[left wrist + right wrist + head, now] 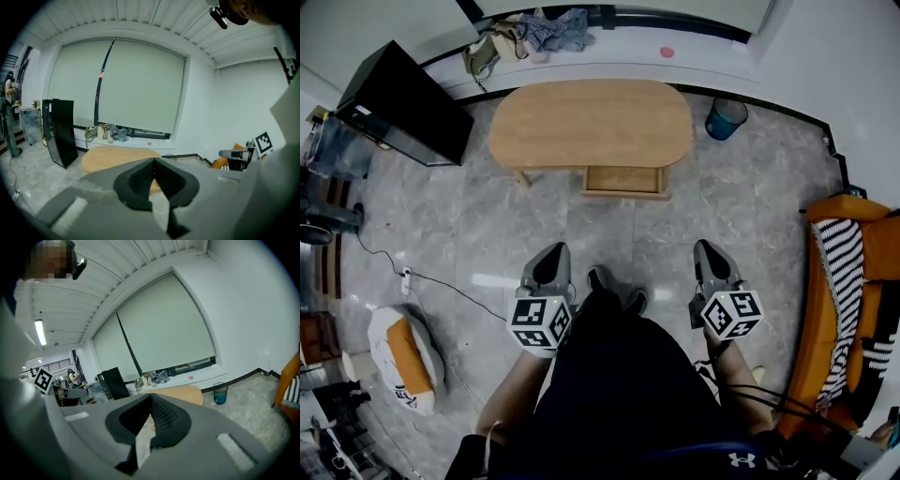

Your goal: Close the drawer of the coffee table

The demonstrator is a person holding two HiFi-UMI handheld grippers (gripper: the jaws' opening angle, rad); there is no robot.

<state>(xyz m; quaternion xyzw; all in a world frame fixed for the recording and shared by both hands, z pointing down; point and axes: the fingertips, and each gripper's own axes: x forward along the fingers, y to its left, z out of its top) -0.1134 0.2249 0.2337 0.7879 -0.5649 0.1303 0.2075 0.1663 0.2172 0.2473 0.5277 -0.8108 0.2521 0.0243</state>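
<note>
The oval wooden coffee table (591,122) stands ahead of me on the grey tiled floor. Its drawer (623,180) sticks out open from the near side, right of the table's middle. My left gripper (553,255) is shut and empty, held well short of the table and left of the drawer. My right gripper (706,249) is also shut and empty, to the right of the drawer and about as far back. In the left gripper view the table top (110,158) shows beyond the closed jaws. The right gripper view shows the table (180,393) past its closed jaws.
A black cabinet (403,103) stands left of the table. A blue bin (725,118) sits at its right end. An orange seat with a striped cloth (848,300) fills the right edge. A bag (405,354) and a cable (441,281) lie on the floor at left.
</note>
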